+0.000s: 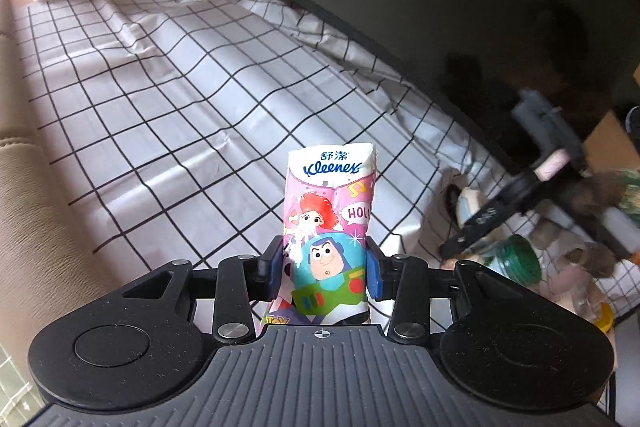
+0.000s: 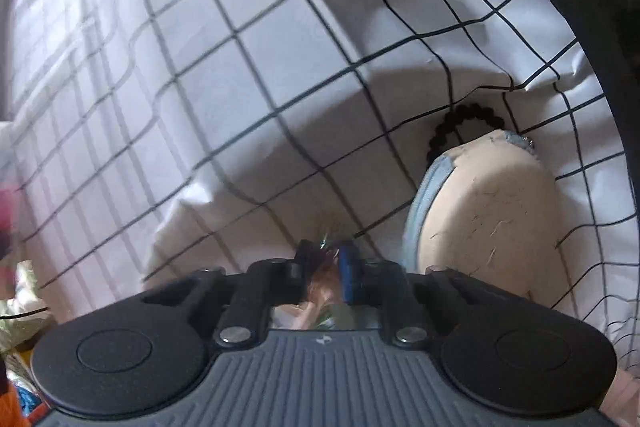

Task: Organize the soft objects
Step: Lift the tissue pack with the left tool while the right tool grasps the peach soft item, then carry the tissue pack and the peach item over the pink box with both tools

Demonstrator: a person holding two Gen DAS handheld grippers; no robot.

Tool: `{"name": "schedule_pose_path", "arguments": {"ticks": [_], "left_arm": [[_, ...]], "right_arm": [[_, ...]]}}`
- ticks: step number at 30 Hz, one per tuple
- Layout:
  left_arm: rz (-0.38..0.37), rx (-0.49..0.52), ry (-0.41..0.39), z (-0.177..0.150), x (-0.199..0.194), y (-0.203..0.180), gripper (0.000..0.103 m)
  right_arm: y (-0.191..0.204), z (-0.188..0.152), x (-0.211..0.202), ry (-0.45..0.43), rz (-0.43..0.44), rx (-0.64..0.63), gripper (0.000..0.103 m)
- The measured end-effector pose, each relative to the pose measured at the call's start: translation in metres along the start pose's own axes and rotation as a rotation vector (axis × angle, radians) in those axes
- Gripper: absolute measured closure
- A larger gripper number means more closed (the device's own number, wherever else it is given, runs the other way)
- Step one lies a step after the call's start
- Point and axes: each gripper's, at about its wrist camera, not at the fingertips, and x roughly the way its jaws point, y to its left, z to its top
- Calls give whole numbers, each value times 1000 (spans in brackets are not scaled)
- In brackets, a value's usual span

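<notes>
Tissue pack (image 1: 329, 227) stands clamped upright in left gripper (image 1: 326, 269) jaws above the checked surface (image 1: 160, 99), while right gripper (image 2: 325, 269) jaws pinch a blurred soft item whose thin hold could slip.

The tissue pack (image 1: 329, 227) in the left wrist view carries all the readable print. At its 12 o'clock end stand two Chinese characters, "舒潔", with the blue brand name "Kleenex" just beneath. Toward 3 o'clock a pink speech bubble reads "HOL", cut off at the pack's edge. At 7 o'clock, yellow letters spell "TOY". Nothing legible appears in the right wrist view.
</notes>
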Motion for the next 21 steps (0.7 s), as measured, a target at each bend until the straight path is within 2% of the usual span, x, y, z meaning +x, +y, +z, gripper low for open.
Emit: {"name": "schedule_pose_path", "arguments": {"ticks": [6, 13, 17, 21], "left_arm": [[110, 4, 130, 10, 25, -22, 59], [89, 166, 128, 25, 19, -63, 59], [86, 242, 125, 33, 27, -96, 59], [86, 323, 117, 38, 32, -141, 59]], "right_arm": [[19, -29, -57, -152, 102, -19, 90], [34, -61, -123, -360, 171, 14, 90], [16, -96, -155, -475, 151, 51, 90], [-13, -147, -184, -569, 134, 115, 90]]}}
